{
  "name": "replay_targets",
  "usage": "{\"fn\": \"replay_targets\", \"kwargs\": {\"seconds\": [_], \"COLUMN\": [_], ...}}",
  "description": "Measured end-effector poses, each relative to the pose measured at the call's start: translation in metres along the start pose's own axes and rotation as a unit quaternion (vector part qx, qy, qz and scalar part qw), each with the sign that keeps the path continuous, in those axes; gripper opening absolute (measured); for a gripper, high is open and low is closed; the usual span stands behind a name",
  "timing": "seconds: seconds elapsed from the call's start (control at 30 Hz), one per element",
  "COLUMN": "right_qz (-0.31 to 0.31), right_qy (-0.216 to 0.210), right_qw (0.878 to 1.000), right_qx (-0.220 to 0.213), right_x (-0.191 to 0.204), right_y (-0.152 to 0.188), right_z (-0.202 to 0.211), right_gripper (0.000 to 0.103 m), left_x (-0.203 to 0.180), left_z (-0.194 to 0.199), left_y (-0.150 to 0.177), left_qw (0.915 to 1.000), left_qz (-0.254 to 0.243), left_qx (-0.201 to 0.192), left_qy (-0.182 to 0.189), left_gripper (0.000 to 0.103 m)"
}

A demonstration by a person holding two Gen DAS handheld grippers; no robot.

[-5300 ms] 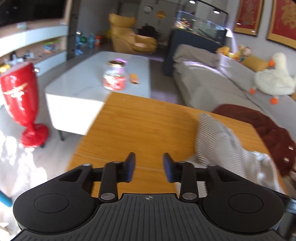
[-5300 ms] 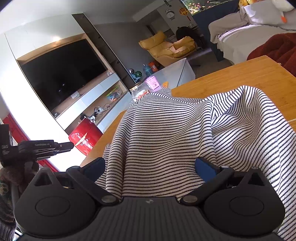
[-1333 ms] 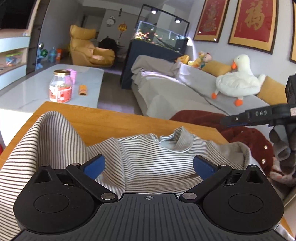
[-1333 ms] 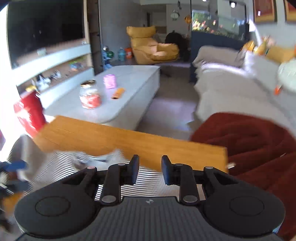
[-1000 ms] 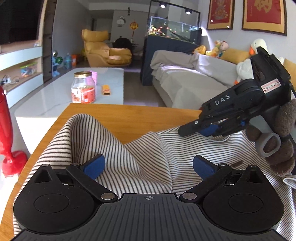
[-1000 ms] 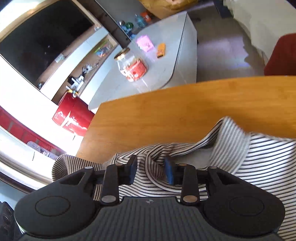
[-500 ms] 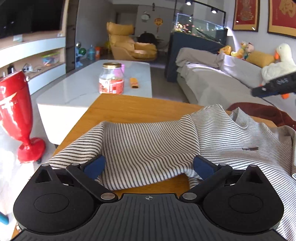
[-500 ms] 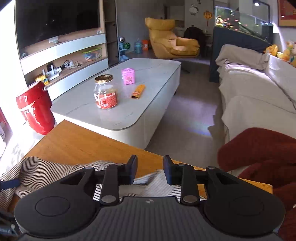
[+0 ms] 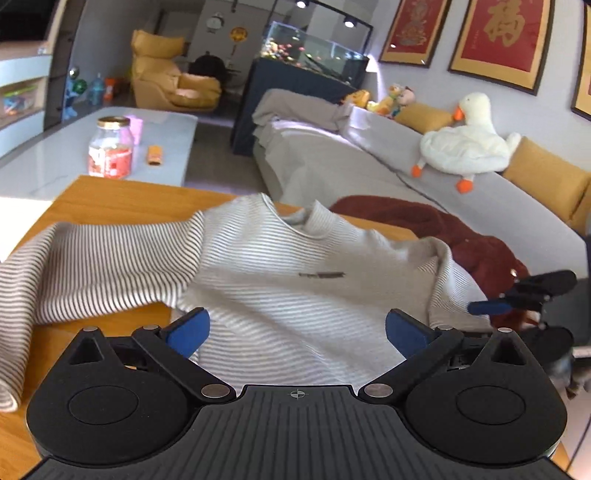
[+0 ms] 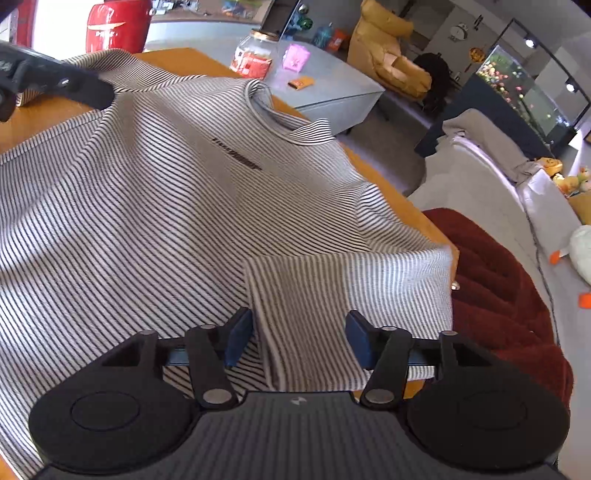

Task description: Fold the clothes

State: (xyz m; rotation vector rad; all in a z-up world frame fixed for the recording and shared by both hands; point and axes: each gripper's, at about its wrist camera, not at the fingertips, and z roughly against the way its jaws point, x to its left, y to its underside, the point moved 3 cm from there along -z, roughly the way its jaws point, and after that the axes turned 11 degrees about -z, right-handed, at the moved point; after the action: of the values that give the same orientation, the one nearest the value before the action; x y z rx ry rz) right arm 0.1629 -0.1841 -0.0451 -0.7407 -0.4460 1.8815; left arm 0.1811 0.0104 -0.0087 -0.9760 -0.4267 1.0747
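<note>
A black-and-white striped long-sleeved shirt (image 9: 280, 266) lies front up on the wooden table (image 9: 110, 199), collar at the far edge. One sleeve (image 9: 92, 266) stretches to the left. The other sleeve (image 10: 332, 291) lies bent near the table's right edge. My left gripper (image 9: 297, 332) hovers wide open over the shirt's lower chest, gripping nothing. My right gripper (image 10: 297, 338) sits low over the bent sleeve, with that sleeve between its jaws as they are closing; the pads do not visibly press on it. It also shows at the right of the left wrist view as the right gripper (image 9: 517, 295).
A dark red blanket (image 10: 498, 288) lies against the table's right edge on a grey sofa (image 9: 369, 162). Beyond the table stands a white coffee table (image 9: 55, 155) with a glass jar (image 9: 110, 147). A red vase (image 10: 110, 26) stands at the far left.
My right gripper has swung down from the table's far edge to the bent sleeve, and its jaws stand wider apart. The left wrist view has shifted right, over the shirt's chest.
</note>
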Motion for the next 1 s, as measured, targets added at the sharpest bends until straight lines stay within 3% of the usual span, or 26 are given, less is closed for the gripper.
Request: {"fn": "replay_targets", "kwargs": {"seconds": [0.13,0.2,0.27,0.4,0.53,0.73,0.83,1.0], "right_qz": [-0.055,-0.104,-0.144,-0.183,-0.188,-0.176,-0.185,-0.194], "right_qy": [0.067,0.08,0.068,-0.015,-0.104,-0.143,-0.167,-0.194], "right_qw": [0.994,0.983,0.969,0.945,0.939,0.949,0.948,0.943], "right_qx": [-0.065,-0.13,-0.191,-0.272,-0.27,-0.219,-0.196,-0.188], "right_x": [-0.054,-0.083,-0.099,-0.101,-0.066,-0.011,0.005,0.032], "right_y": [-0.034,-0.071,-0.104,-0.161,-0.193,-0.214,-0.217,-0.214], "right_z": [0.028,0.06,0.09,0.124,0.114,0.062,0.043,0.035], "right_gripper": [0.01,0.01,0.01,0.01,0.01,0.011,0.016,0.036], "left_x": [-0.008,-0.01,-0.007,0.007,0.022,0.029,0.031,0.035], "left_z": [0.011,0.015,0.02,0.029,0.041,0.058,0.062,0.063], "left_y": [0.012,0.017,0.019,0.019,0.018,0.019,0.02,0.029], "left_qw": [0.9997,0.9995,0.9993,0.9988,0.9982,0.9977,0.9976,0.9974], "left_qz": [-0.014,-0.022,-0.028,-0.025,-0.003,0.002,0.006,0.023], "left_qx": [0.019,0.022,0.022,0.021,0.019,0.018,0.018,0.025], "left_qy": [0.008,0.003,-0.009,-0.036,-0.057,-0.065,-0.067,-0.063], "left_gripper": [0.103,0.103,0.103,0.103,0.103,0.103,0.103,0.103]}}
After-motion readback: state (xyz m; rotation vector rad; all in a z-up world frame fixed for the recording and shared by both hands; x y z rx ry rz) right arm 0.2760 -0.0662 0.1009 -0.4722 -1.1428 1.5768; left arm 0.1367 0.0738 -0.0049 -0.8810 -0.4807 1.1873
